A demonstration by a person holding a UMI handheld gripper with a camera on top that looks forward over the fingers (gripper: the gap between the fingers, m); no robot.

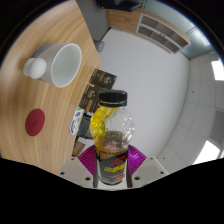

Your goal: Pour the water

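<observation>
Wooden worktop off to the left, pale grey floor beyond its edge to the right, with shelving or cabinets faintly visible in the far background. White mug resting on the worktop, handle toward the left, mouth turned toward the camera. Round dark red coaster lying flat on the wood nearer than the mug, well apart from it. Printed cards or packets at the worktop's edge, partly behind the bottle; details too small to read. Clear plastic bottle with a black cap and a yellow-and-dark label, held upright between the fingers, lifted beside the worktop's edge rather than standing on it. Gripper closed on the bottle's lower body, magenta pads pressed against both sides of it. Liquid level inside the bottle hard to judge. Mug beyond the fingers, up and to the left of the bottle, not touching it.
</observation>
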